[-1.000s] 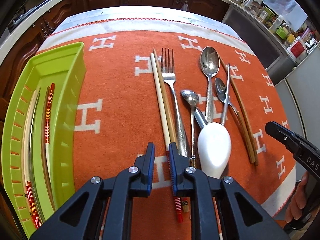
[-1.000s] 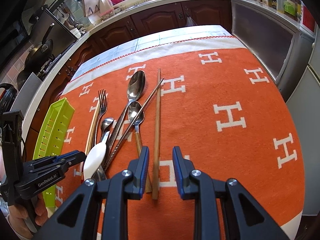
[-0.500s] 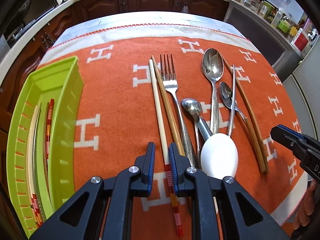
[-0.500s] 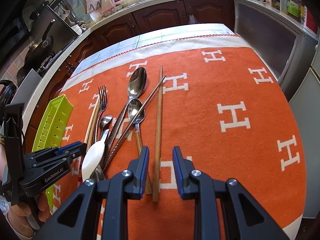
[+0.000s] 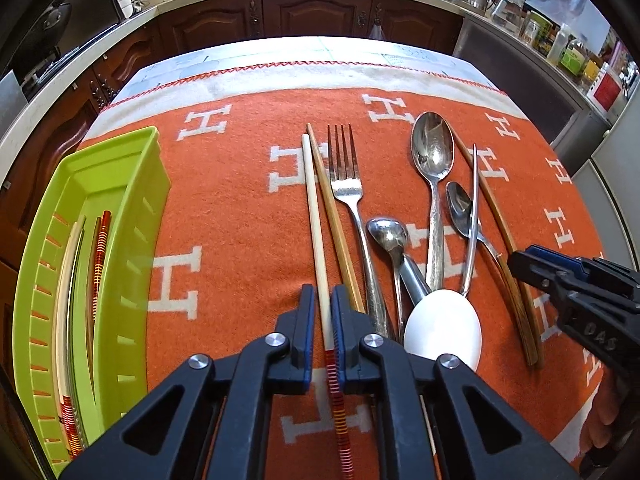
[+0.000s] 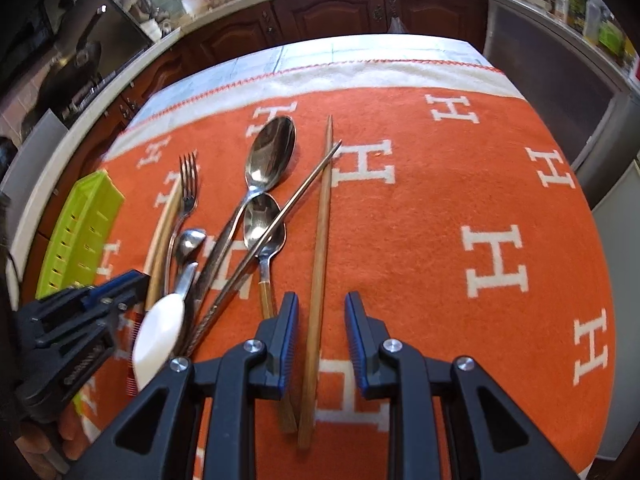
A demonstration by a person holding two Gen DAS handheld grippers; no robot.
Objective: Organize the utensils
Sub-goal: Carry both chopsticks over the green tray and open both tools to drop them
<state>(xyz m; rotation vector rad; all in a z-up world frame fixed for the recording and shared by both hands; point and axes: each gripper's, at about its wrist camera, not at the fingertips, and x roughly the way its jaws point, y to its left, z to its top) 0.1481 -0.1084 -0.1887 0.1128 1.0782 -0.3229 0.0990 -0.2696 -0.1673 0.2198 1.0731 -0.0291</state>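
Observation:
Utensils lie in a row on the orange cloth [image 5: 240,208]. My left gripper [image 5: 322,304] straddles a white chopstick with a red striped end [image 5: 314,208], jaws narrowly open around it, not clearly clamped. Beside it lie a wooden chopstick [image 5: 332,216], a fork [image 5: 348,184], a large spoon [image 5: 432,152], smaller spoons [image 5: 386,232] and a white ceramic spoon [image 5: 442,330]. My right gripper [image 6: 322,312] is open over a brown wooden chopstick [image 6: 320,240]; a metal chopstick [image 6: 280,224] crosses the spoons. The green tray [image 5: 132,168] at the left holds several chopsticks.
The table's far edge meets dark wooden kitchen cabinets [image 5: 316,16]. A grey appliance [image 6: 560,92] stands past the table's right side. The right half of the cloth [image 6: 480,200] carries only its white H pattern. The tray also shows in the right wrist view [image 6: 84,220].
My left gripper has shifted so that the white chopstick now lies between its fingers. My right gripper has opened wider and moved forward over the brown chopstick.

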